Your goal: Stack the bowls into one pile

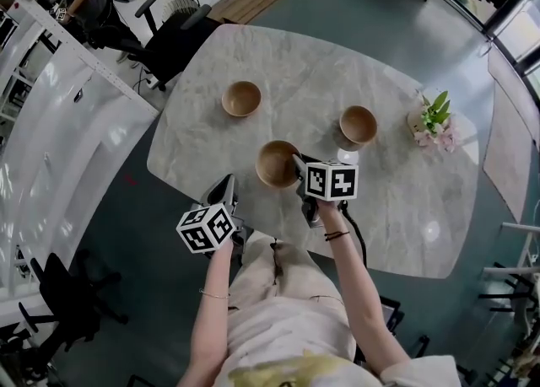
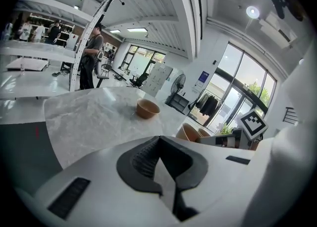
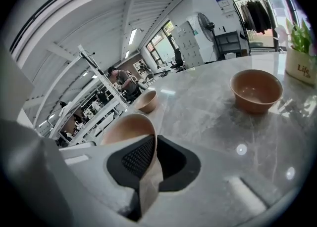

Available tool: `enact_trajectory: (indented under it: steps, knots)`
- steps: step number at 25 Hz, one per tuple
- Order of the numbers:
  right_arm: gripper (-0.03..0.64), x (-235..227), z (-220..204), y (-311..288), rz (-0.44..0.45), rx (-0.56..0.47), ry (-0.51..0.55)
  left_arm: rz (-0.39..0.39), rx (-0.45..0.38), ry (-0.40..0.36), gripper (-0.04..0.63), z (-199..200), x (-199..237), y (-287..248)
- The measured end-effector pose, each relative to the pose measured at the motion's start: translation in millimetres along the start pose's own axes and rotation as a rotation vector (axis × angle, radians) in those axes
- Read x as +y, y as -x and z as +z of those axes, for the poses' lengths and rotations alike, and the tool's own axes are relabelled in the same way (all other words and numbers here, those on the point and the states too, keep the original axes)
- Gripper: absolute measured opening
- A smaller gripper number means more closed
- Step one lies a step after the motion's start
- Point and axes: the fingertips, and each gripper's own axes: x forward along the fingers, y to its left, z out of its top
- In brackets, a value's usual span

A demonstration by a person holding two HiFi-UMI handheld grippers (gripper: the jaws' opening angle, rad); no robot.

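Marble counter [image 1: 396,208] carries three tan bowls: far bowl [image 1: 241,98], right bowl [image 1: 358,125], and near bowl [image 1: 277,163] by its front edge. Clearer than the head view, the right gripper view shows us the right gripper [image 3: 151,159] jaws clenched on the near bowl's rim. Our left gripper [image 2: 159,157] jaws meet, empty.

Right tongs [image 1: 298,163] on the near bowl [image 1: 275,164] at the marble worktop [image 1: 321,65]
From where I stood, the tongs had that bowl by its rim near the worktop's front edge. The left tongs [image 1: 229,183] hung just beside it, apart from it. The far bowl [image 1: 241,98] and the right-hand bowl [image 1: 359,124] sat well apart, with a potted plant [image 1: 434,120] near the latter.
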Motion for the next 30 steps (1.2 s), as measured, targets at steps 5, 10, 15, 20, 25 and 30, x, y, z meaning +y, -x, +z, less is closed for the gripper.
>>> enact_trajectory:
  steps: [5,10,15,20,25,30]
  knots:
    - [0.025,9,17,-13,-0.007,-0.030,-0.023,-0.002,-0.004,-0.006,0.000,19,13,-6]
    - [0.025,16,37,-31,-0.030,-0.074,-0.084,-0.022,0.011,-0.015,0.000,38,29,-19]
    - [0.025,22,60,-52,-0.046,-0.115,-0.118,-0.044,0.024,-0.029,0.000,60,42,-37]
    - [0.025,28,82,-72,-0.059,-0.150,-0.144,-0.065,0.031,-0.044,0.000,81,54,-54]
    - [0.025,31,106,-91,-0.078,-0.181,-0.158,-0.081,0.041,-0.056,0.000,100,65,-70]
    - [0.025,28,125,-110,-0.095,-0.199,-0.161,-0.094,0.054,-0.066,0.000,110,72,-88]
